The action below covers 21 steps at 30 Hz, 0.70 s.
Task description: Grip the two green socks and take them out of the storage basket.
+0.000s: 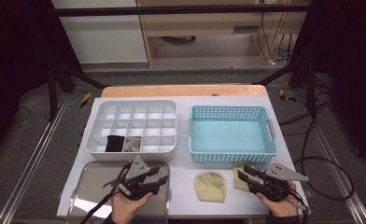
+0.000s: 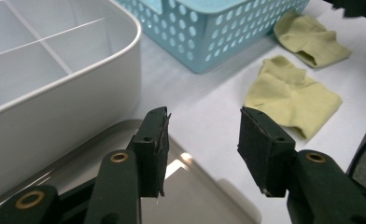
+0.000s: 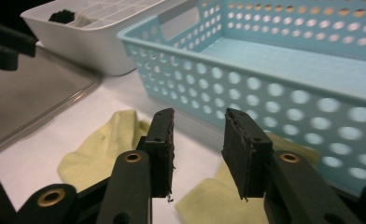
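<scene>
Right gripper [image 1: 244, 173] stands over the right-hand yellow sock [image 1: 240, 176], hiding much of it in the high view; its jaws are parted with nothing between the pads. Left gripper [image 1: 161, 177] hangs over the metal tray [image 1: 90, 186], jaws well apart and empty. The second yellow sock [image 1: 210, 186] lies flat on the white table [image 1: 183, 163] between the grippers, long axis running toward the blue basket [image 1: 231, 156]. Beyond the tray, the white divided organiser [image 1: 95, 121] holds a dark item [image 1: 114, 143] and a pale one [image 1: 133, 143], both too small to identify.
</scene>
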{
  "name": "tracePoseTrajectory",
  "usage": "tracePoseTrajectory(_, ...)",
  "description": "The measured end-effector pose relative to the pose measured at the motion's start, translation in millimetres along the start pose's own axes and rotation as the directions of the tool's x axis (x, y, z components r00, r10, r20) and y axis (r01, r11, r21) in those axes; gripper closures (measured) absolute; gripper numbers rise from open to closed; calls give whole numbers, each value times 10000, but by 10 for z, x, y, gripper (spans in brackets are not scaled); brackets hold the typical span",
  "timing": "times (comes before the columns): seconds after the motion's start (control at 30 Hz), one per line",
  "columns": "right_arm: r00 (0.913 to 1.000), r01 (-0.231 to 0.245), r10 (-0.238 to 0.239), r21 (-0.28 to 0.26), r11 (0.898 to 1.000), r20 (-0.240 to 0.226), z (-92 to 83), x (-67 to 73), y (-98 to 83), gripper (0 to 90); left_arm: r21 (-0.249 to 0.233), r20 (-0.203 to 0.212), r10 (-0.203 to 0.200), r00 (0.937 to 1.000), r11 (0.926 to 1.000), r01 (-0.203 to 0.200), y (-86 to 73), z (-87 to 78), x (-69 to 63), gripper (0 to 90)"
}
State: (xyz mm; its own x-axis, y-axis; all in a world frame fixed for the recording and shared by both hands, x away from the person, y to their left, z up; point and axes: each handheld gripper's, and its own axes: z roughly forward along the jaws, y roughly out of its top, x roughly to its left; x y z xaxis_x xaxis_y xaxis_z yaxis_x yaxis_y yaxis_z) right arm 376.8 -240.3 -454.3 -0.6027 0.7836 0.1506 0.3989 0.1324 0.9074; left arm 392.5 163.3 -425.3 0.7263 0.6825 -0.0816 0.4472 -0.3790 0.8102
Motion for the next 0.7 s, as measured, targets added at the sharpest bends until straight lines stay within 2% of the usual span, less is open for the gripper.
tracePoseTrajectory(0.37, 9988, 107, -61, 971, 9952, -479, 301, 127, -118, 694, 335, 467, 570, 9973, 9977, -586, 177, 308, -218, 522)
tracePoseTrajectory(0.7, 9980, 128, -40, 1394, 9901, -633, 410, 158, -190, 720, 780, 883, 980, 9913, 9914, -1050, 242, 626, -364, 538)
